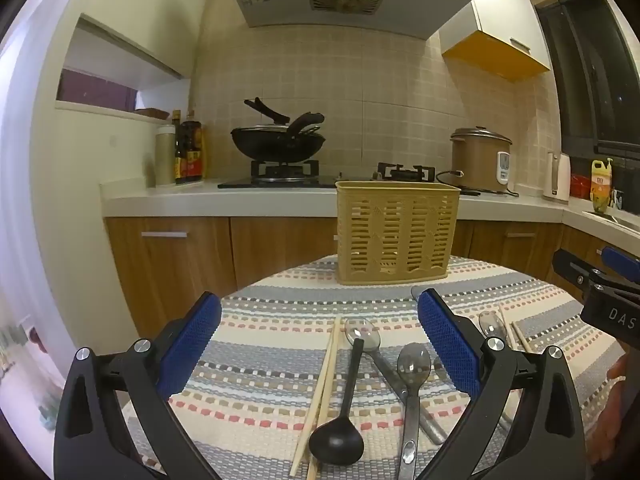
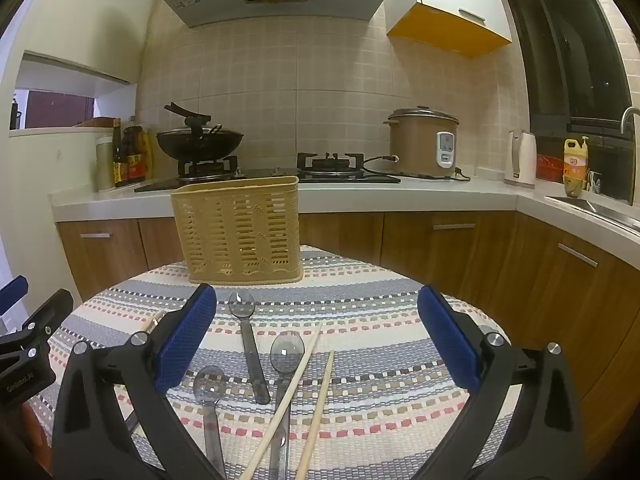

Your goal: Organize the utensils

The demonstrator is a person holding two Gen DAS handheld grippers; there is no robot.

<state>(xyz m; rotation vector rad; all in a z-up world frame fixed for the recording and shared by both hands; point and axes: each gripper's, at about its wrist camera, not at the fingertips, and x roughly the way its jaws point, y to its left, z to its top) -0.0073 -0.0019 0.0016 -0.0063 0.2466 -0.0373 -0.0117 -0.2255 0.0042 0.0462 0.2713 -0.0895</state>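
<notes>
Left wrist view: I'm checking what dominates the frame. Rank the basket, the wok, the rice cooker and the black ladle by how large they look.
1. basket, clearly the largest.
2. black ladle, long, but close to the camera, which inflates it.
3. wok and rice cooker: they look alike, so unranked.

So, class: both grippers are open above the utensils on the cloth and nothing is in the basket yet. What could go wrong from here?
1. The black spoon lies across a clear spoon, right beside the chopsticks; closing the left gripper there may catch two things at once.
2. In the right view, one chopstick crosses a clear spoon, so lifting either could drag the other.
3. The basket looks light and could tip if bumped.
</notes>
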